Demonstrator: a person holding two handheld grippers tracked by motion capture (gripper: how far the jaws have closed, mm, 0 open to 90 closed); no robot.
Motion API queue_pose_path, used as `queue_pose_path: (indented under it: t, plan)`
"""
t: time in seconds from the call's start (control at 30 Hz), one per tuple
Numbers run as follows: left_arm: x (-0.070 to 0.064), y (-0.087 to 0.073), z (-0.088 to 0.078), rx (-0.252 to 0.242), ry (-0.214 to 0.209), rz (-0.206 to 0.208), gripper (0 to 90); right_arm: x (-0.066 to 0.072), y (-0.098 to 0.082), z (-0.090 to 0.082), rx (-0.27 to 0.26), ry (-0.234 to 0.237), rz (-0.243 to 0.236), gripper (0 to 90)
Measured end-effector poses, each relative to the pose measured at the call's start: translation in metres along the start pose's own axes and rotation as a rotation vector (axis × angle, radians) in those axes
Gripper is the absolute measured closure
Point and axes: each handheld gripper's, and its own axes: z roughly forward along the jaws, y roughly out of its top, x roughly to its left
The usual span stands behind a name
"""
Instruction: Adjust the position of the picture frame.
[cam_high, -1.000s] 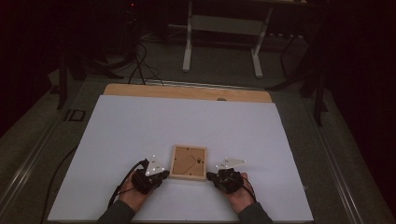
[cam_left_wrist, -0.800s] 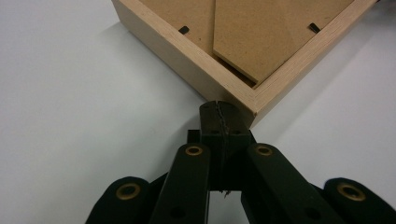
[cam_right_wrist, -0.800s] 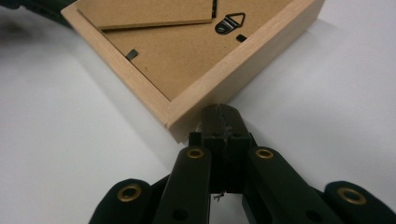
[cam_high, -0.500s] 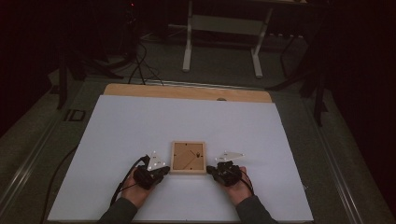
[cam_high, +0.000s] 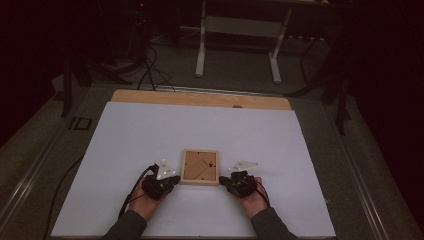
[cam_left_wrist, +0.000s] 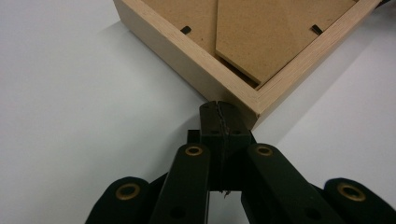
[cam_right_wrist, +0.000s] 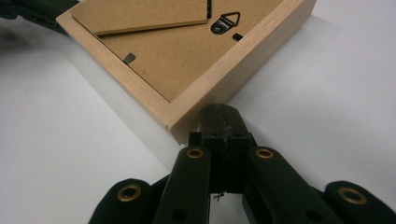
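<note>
A black hanger (cam_right_wrist: 225, 22) on the picture frame (cam_high: 200, 167) is revealed in the right gripper view. The frame's near corners are flanked by the closed, empty left hand-held gripper (cam_high: 172, 179) and right hand-held gripper (cam_high: 223, 179).

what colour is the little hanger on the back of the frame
Black, a small triangular hanger on the brown backing board of the wooden frame; clearest in the right gripper view.

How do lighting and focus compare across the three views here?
High view: dim, room dark, frame small and soft. Left gripper view: bright, frame corner sharp, shadow on the table beside it. Right gripper view: bright, hanger crisp, near links slightly blurred.
</note>
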Motion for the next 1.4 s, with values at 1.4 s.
queue_pose_path:
  t: [1.4]
  plan:
    - [0.006, -0.001, -0.029, -0.086, 0.024, -0.031, 59.5, -0.021, -0.005, -0.056, -0.099, -0.057, -0.033, 61.8]
